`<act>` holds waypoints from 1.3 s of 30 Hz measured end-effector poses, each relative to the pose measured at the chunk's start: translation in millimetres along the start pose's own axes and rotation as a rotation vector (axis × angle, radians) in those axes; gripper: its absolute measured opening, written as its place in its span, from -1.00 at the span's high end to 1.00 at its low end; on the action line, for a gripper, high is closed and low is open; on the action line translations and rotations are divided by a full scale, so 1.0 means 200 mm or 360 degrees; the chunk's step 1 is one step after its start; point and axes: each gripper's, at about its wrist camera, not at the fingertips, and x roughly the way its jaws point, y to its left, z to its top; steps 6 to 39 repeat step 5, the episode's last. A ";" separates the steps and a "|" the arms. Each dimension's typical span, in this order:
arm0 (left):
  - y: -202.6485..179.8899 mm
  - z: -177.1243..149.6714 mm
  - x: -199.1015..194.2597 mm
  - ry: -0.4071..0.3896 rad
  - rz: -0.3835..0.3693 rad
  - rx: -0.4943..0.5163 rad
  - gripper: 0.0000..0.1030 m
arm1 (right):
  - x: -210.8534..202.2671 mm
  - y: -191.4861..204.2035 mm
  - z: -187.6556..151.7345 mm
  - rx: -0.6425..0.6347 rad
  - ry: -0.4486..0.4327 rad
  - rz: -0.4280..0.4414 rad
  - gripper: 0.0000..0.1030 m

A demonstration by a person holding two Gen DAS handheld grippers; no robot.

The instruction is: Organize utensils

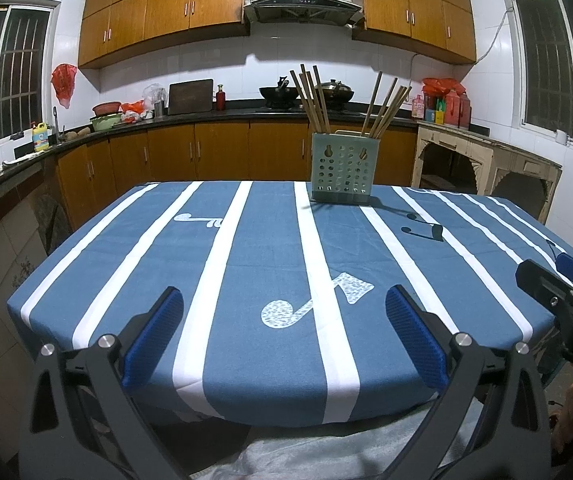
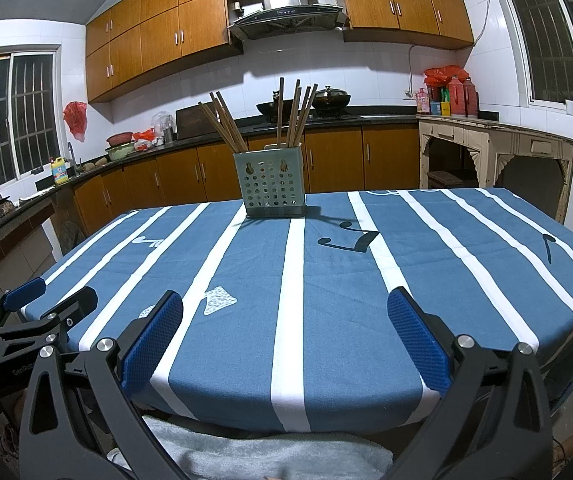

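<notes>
A grey-green perforated utensil holder (image 1: pixel 341 169) stands upright at the far side of the table, also in the right wrist view (image 2: pixel 273 185). Several wooden chopsticks (image 1: pixel 315 97) stand in it in two bunches (image 2: pixel 295 114). My left gripper (image 1: pixel 284 300) is open and empty above the near edge of the table. My right gripper (image 2: pixel 286 302) is open and empty, level with it. Each shows at the edge of the other's view: the right one (image 1: pixel 558 276) and the left one (image 2: pixel 52 292).
The table carries a blue cloth with white stripes and music notes (image 1: pixel 246 264). A light towel (image 2: pixel 270 456) lies below its near edge. Kitchen counters with cabinets (image 1: pixel 190 148) run behind and to the left. A worn cream cabinet (image 2: pixel 494 152) stands at the right.
</notes>
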 end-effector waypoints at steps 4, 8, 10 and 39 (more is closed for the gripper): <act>0.00 0.00 0.00 -0.0001 0.0000 0.0004 -0.92 | 0.00 0.00 0.00 0.0000 0.0000 0.0000 -0.97; 0.00 0.00 0.00 -0.0002 -0.0001 0.0003 -0.92 | 0.00 0.00 0.00 0.0000 0.0001 0.0000 -0.97; 0.00 0.00 0.00 -0.0002 -0.0001 0.0003 -0.92 | 0.00 0.00 0.00 0.0000 0.0001 0.0000 -0.97; 0.00 0.00 0.00 -0.0002 -0.0001 0.0003 -0.92 | 0.00 0.00 0.00 0.0000 0.0001 0.0000 -0.97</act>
